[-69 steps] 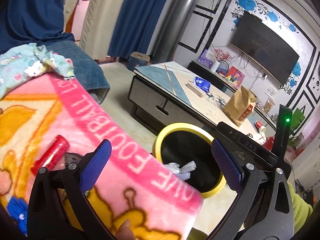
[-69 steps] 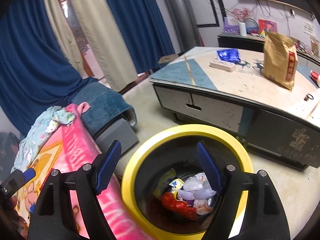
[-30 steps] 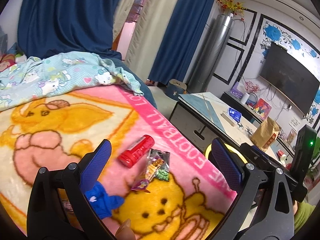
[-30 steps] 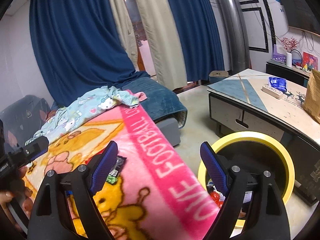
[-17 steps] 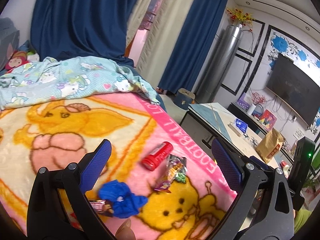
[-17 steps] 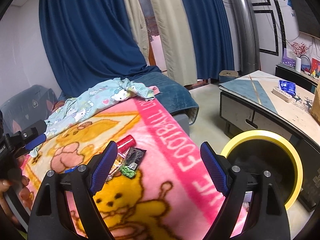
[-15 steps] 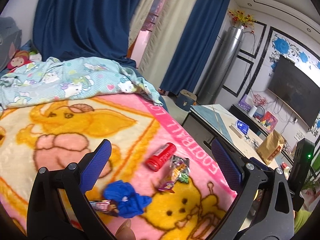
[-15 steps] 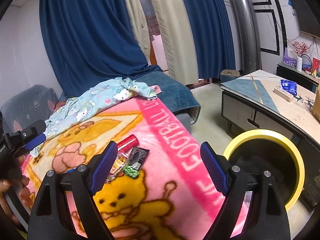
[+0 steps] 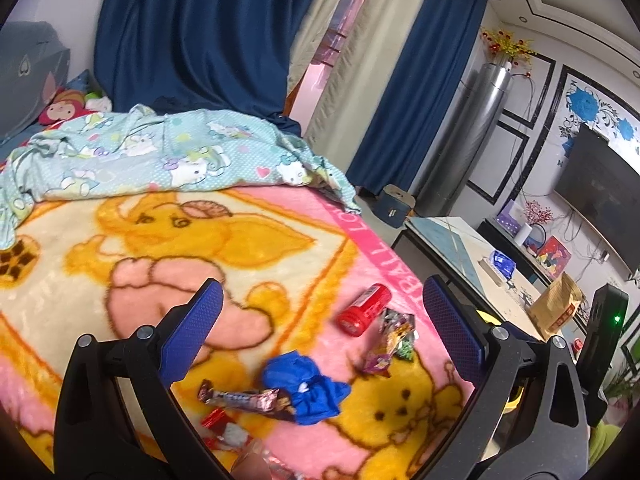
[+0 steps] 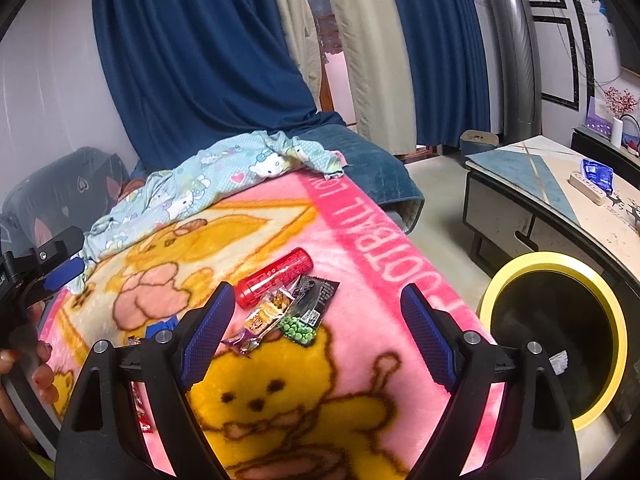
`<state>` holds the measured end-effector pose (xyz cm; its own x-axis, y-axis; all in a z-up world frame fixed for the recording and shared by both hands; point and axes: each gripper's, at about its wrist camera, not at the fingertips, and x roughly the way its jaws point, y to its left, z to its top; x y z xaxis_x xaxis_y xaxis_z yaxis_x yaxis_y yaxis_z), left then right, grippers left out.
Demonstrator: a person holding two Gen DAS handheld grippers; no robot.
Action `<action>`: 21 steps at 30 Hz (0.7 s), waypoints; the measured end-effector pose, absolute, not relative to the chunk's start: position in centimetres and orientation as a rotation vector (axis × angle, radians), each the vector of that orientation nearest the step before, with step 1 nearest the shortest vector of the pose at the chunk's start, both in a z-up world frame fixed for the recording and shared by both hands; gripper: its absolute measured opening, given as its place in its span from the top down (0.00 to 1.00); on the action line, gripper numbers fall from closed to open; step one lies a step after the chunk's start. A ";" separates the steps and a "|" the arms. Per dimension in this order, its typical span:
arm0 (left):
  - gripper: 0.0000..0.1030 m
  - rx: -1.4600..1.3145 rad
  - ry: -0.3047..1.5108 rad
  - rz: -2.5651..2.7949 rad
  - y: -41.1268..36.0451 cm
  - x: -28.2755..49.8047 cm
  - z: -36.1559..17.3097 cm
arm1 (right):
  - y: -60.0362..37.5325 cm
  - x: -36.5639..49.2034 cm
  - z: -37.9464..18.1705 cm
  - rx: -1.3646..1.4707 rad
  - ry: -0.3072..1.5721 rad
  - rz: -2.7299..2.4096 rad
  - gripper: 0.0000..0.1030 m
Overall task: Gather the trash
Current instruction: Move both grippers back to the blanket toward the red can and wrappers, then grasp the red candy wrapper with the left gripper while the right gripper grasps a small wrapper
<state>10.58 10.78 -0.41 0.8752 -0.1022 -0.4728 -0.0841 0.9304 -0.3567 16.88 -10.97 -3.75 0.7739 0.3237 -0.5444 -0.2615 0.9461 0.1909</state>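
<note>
In the left wrist view, the left gripper (image 9: 320, 324) is held wide apart and empty above a pink cartoon blanket (image 9: 280, 240). Trash is scattered between and below its fingers: a red tube (image 9: 363, 309), a snack wrapper (image 9: 390, 340), a crumpled blue wrapper (image 9: 304, 388) and a candy bar wrapper (image 9: 244, 398). For a clean pick, one piece should be centred between the fingers and pinched low, so that no blanket pile is caught; the round tube is judged likely to roll. A patterned sheet (image 9: 160, 160) lies bunched behind, blue curtains (image 9: 192, 32) beyond.

In the right wrist view, the right gripper (image 10: 316, 320) is likewise spread and empty, with the red tube (image 10: 274, 277) and snack wrappers (image 10: 296, 312) just ahead of it. A yellow-rimmed bin (image 10: 552, 268) stands on the floor beside the bed, near a low table (image 10: 532, 184).
</note>
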 end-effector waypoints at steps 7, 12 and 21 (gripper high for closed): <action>0.11 -0.414 0.575 0.043 12.7 9.2 -2.5 | -9.8 17.6 -4.7 0.090 0.641 0.323 0.20; 0.11 -0.440 0.642 0.080 13.7 8.4 -4.7 | -8.6 18.3 -5.3 0.057 0.659 0.336 0.20; 0.15 -0.484 0.754 0.070 14.0 6.8 -7.9 | -6.6 21.2 -7.0 0.037 0.717 0.362 0.22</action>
<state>6.85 14.00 -7.88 0.7318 -0.1097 -0.6726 -0.2314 0.8883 -0.3966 21.19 -6.57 -6.96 0.6949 0.3364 -0.6356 -0.3116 0.9374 0.1555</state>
